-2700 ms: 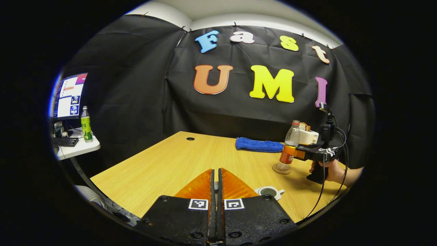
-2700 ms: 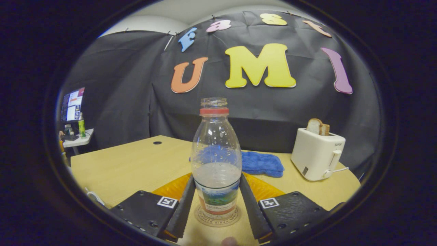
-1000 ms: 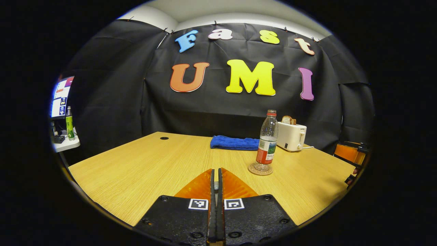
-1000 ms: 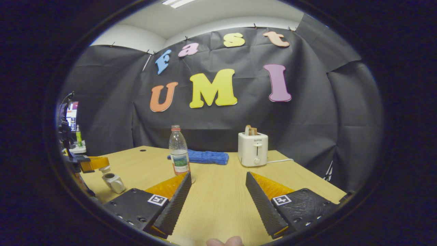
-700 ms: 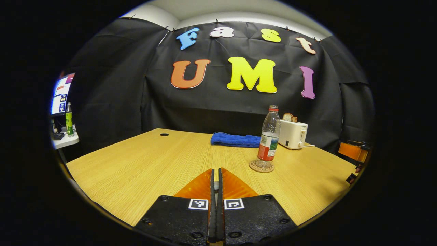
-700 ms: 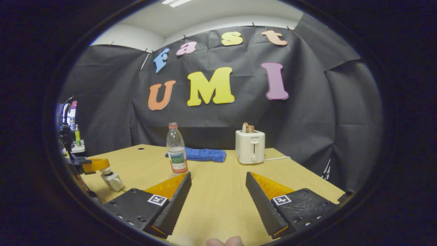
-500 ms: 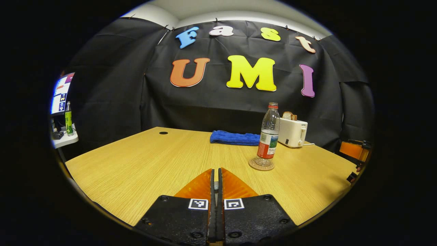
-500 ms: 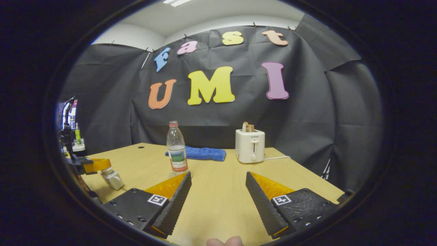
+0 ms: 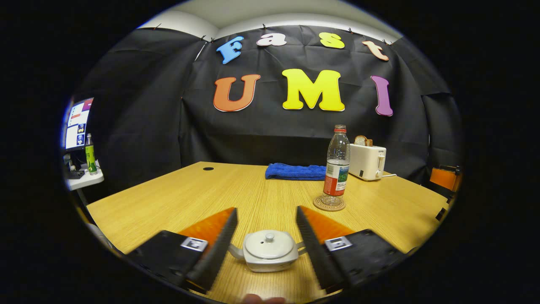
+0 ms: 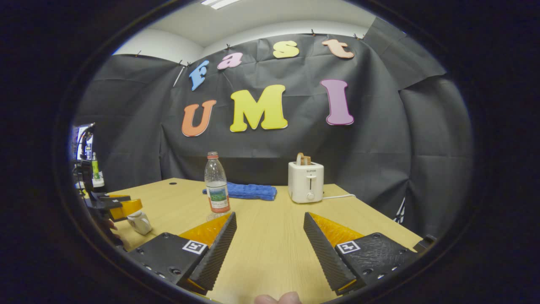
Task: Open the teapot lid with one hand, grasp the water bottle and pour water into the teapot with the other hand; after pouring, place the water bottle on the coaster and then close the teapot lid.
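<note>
A small white teapot [image 9: 268, 253] sits on the wooden table [image 9: 177, 198] with its lid [image 9: 267, 243] on. My left gripper [image 9: 266, 210] is open, its fingers standing on either side of the teapot and apart from the lid's knob. The clear water bottle [image 9: 336, 169], part full, stands upright on a round coaster [image 9: 329, 204] further back to the right. In the right gripper view, my right gripper [image 10: 270, 217] is open and holds nothing; the bottle [image 10: 216, 183] stands ahead to its left, and the left gripper [image 10: 118, 207] hovers by the teapot [image 10: 139, 222].
A blue cloth [image 9: 295, 172] lies at the back of the table and a white toaster [image 9: 367, 161] with bread stands behind the bottle. A side desk with a monitor [image 9: 76, 124] and a green bottle [image 9: 89, 154] is off to the left.
My left gripper went from shut to open, and the lidded teapot now shows between its fingers. The right gripper let go of the bottle on the coaster and drew back.
</note>
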Demonstrator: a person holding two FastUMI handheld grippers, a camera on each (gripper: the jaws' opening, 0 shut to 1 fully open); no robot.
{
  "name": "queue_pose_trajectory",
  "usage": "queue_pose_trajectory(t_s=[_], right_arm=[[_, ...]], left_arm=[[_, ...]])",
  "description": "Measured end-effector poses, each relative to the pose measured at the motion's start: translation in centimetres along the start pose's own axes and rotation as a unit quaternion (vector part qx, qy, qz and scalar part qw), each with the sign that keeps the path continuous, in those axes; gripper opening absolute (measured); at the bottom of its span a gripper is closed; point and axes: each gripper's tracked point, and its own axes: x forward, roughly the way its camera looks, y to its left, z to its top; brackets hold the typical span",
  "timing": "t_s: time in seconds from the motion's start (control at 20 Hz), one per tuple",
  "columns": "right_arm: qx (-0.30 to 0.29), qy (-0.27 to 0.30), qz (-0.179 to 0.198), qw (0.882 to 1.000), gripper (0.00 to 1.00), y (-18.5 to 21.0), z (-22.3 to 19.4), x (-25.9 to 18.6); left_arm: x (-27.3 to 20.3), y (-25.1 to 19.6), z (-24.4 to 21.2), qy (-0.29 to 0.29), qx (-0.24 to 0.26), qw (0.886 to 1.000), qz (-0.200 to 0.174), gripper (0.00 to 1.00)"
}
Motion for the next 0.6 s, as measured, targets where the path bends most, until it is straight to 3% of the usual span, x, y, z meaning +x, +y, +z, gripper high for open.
queue_pose_trajectory(t_s=[0.05, 0.35, 0.6], right_arm=[[0.003, -0.004, -0.004, 1.000, 0.95, -0.2, 0.4, -0.1], [0.006, -0.033, -0.033, 0.999, 0.95, -1.7, 4.3, -2.1], [-0.012, -0.050, -0.046, 0.998, 0.95, -1.7, 6.2, -4.8]], left_arm=[[-0.4, 0.0, 1.8, -0.010, 0.004, 1.000, 0.006, 1.00], [-4.1, -4.5, 10.5, -0.076, 0.007, 0.997, 0.007, 0.98], [-7.1, -7.5, 11.5, -0.083, -0.005, 0.996, -0.009, 0.98]])
